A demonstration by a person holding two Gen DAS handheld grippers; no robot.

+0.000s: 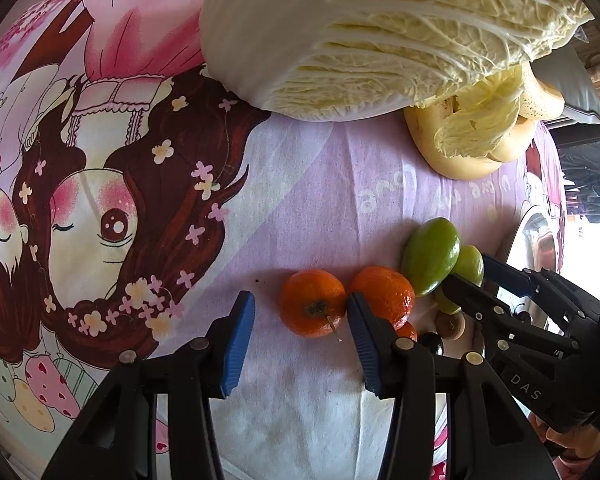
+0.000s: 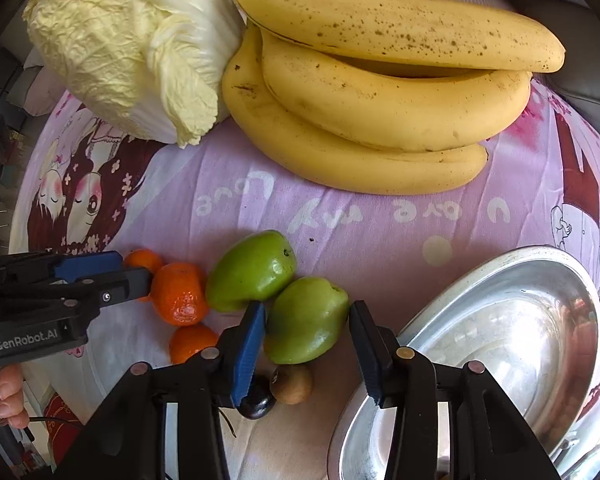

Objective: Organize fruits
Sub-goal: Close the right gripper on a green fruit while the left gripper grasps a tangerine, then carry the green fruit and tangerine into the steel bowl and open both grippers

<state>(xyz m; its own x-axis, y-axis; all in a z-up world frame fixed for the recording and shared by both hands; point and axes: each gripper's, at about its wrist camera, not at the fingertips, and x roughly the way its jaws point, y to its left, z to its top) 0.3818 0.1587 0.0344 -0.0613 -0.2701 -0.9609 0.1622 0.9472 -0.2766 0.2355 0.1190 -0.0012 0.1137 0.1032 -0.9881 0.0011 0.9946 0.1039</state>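
Several small fruits lie together on a pink cartoon-print cloth. In the left wrist view my left gripper is open around the left mandarin, its jaws not touching it; a second mandarin lies just right of the right finger. In the right wrist view my right gripper is open around the nearer green fruit. A second green fruit lies behind it. A third mandarin, a brown fruit and a dark fruit lie close by.
A bunch of bananas and a napa cabbage lie at the far side of the cloth. A shiny metal bowl stands at the right, next to my right gripper's right finger. A grey cushion lies beyond the bananas.
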